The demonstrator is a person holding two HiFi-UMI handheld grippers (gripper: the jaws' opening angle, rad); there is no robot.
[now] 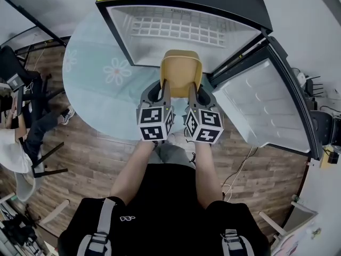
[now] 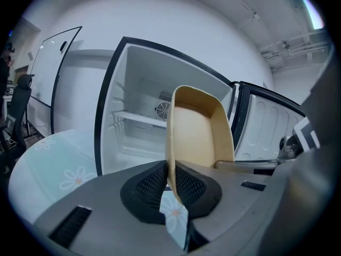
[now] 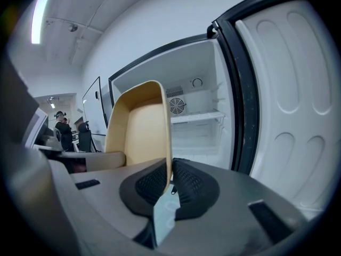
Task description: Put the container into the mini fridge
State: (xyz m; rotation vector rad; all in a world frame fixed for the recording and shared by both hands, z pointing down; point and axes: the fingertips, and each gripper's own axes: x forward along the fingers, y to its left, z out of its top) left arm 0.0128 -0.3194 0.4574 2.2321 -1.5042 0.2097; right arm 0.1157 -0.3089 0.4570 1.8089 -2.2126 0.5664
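Observation:
A tan, empty open-topped container [image 1: 181,68] is held in the air between both grippers, just in front of the open mini fridge [image 1: 176,28]. My left gripper [image 1: 163,90] is shut on the container's left wall [image 2: 171,143]. My right gripper [image 1: 192,92] is shut on its right wall [image 3: 166,143]. The fridge interior is white with a wire shelf [image 1: 176,28] and a fan grille [image 2: 165,110] at its back. The fridge door [image 1: 266,108] stands swung open at the right.
The fridge stands on a round glass table [image 1: 96,84] with flower prints. A person sits at the far left beside chairs [image 1: 21,111]. Wood floor lies below. A whiteboard [image 2: 56,68] stands left of the fridge.

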